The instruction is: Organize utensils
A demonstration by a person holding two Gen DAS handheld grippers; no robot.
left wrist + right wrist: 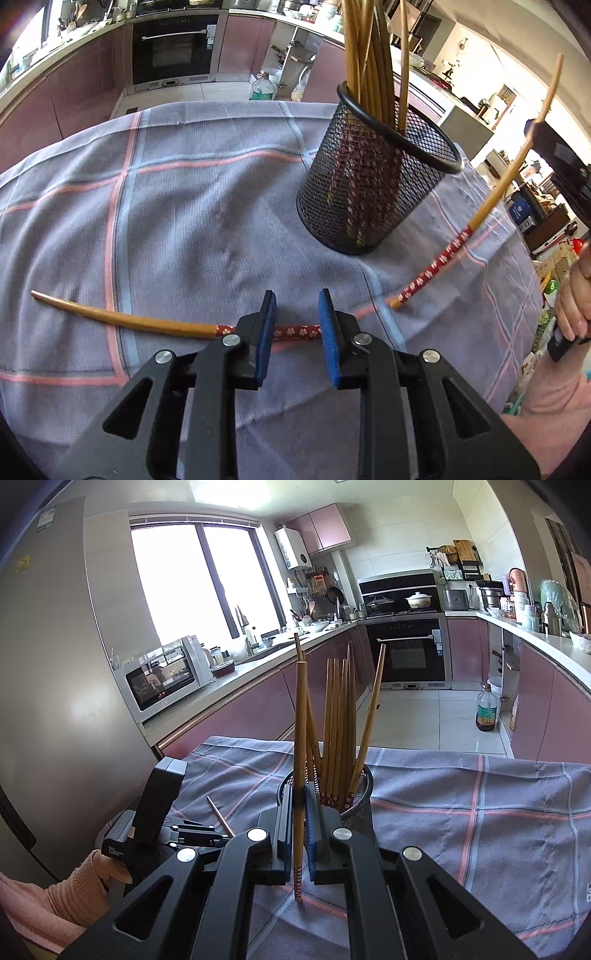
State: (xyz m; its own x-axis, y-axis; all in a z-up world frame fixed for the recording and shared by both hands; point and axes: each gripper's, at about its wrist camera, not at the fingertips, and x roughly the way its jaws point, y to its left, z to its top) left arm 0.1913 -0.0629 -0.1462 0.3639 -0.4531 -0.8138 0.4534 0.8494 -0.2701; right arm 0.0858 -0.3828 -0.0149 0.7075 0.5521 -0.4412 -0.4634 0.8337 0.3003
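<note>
Kitchen table, checked cloth [184, 206]. Loose chopstick [122, 320] lies flat, long axis crosswise to left gripper [297, 314]; jaws apart, straddling its patterned end, not clamped. Right gripper [298, 812] clamps second chopstick [300, 738] upright, just beside mesh holder [364, 775].

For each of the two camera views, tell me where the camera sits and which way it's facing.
Left wrist: sits on the left gripper, angled down at the grey checked tablecloth; open jaws straddle a lying bamboo chopstick; the right hand shows.
Right wrist: sits on the right gripper, facing across the table toward the kitchen oven; its jaws clamp an upright chopstick; a pink sleeve shows.
Shared: black mesh holder of chopsticks, tablecloth, both chopsticks.
</note>
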